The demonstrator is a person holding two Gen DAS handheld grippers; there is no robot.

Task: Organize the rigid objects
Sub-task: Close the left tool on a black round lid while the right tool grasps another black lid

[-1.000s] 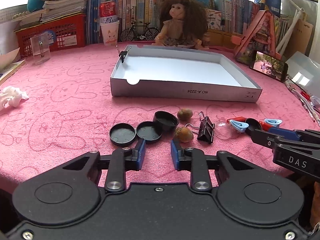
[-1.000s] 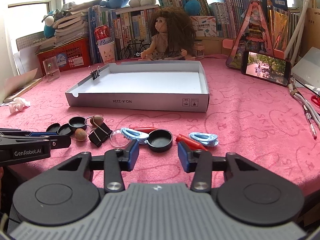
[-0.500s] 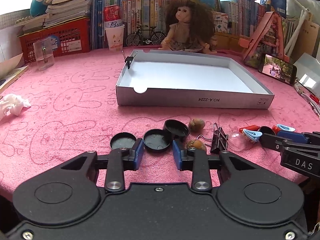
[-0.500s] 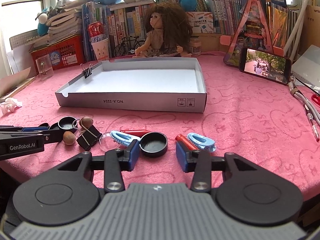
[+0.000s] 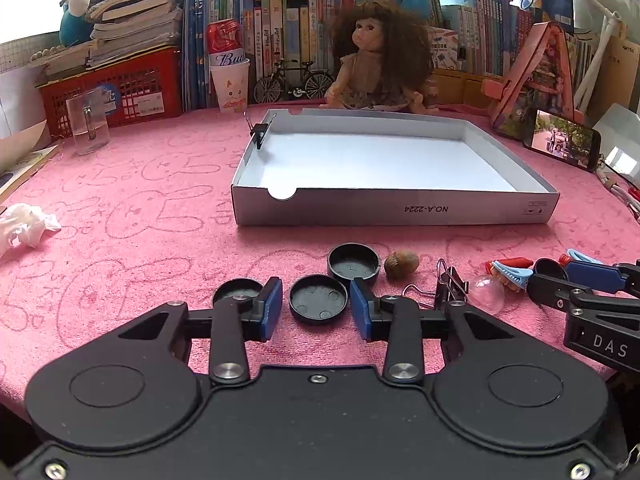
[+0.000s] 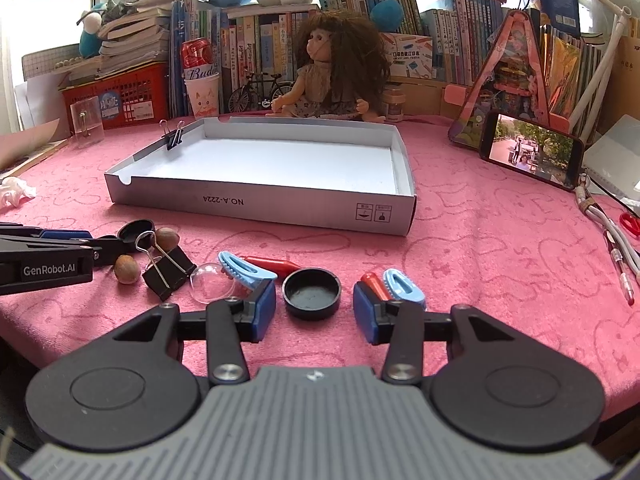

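A shallow white cardboard box (image 5: 392,210) (image 6: 264,208) stands on the pink cloth, with a small binder clip (image 6: 172,138) on its left wall. In front of it lie black caps, nuts, a black binder clip (image 6: 168,270), a clear dome (image 6: 210,288), blue clips and red pieces. My left gripper (image 5: 318,310) is open, its blue pads either side of a black cap (image 5: 318,298). My right gripper (image 6: 314,314) is open, its pads either side of another black cap (image 6: 312,292). Neither pad pair touches its cap.
A doll (image 5: 376,60), books, a red basket (image 5: 116,92), a paper cup with a can (image 5: 230,80) and a clear cup (image 5: 88,126) line the back. A phone (image 6: 532,152) leans at right; pens and cables (image 6: 612,240) lie at far right. Crumpled tissue (image 5: 28,228) lies left.
Both grippers have moved forward and down over the cloth. Each now has a black cap between its open pads. Nothing has been taken hold of.
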